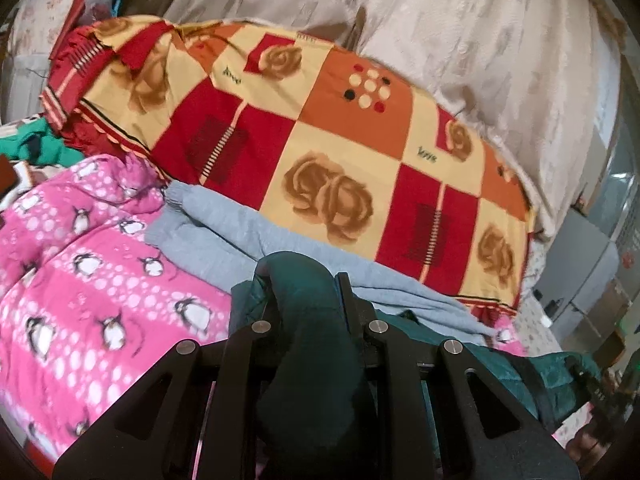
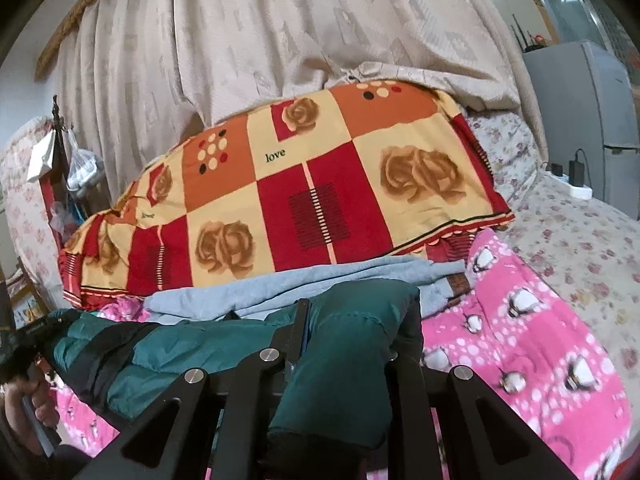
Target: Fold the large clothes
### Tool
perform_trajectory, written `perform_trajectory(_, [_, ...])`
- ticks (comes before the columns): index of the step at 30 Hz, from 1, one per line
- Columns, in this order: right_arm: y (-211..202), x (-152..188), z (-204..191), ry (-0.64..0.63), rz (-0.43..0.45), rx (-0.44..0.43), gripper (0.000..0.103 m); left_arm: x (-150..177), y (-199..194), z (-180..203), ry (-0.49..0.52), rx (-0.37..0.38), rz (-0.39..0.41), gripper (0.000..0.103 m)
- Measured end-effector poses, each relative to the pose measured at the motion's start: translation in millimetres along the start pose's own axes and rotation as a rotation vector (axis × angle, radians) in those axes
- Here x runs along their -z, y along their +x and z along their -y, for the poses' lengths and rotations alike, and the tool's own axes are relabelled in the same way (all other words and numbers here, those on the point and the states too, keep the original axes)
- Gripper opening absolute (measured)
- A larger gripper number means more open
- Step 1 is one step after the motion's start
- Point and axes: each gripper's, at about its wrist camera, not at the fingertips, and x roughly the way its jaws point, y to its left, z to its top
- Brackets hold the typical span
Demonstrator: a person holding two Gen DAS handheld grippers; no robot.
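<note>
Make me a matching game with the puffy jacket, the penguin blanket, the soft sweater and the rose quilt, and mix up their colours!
Things:
1. puffy jacket
2. penguin blanket
3. soft sweater
4. rose quilt

Colours:
A. pink with white dots
B. red, orange and cream squares
C. dark green
D. pale grey-blue

Pairs: 1-C, 2-A, 3-D, 4-B.

The left gripper and right gripper are both shut on the puffy jacket.

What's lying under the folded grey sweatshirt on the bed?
The grey sweatshirt rests on a pink penguin-print fleece blanket. The dark green quilted jacket hides its near edge, so anything beneath there stays unseen.
</note>
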Motion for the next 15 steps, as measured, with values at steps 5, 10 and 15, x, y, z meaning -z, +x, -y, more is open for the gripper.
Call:
perform_trajectory(5, [69,-15,17,0.038,-0.068,0.007,0.014,-8,70,2,0.011,-0.078,-0.042,0.014])
perform_trajectory(10, [136,-16,25,0.044,-0.135,0.03,0.014,-1,125,-7,0.005,-0.157,-0.081,0.014])
perform_trajectory(15, [186,-9,31,0.043,-0.164,0.038,0.014,6,162,-23,-0.025,-0.198,-0.117,0.015])
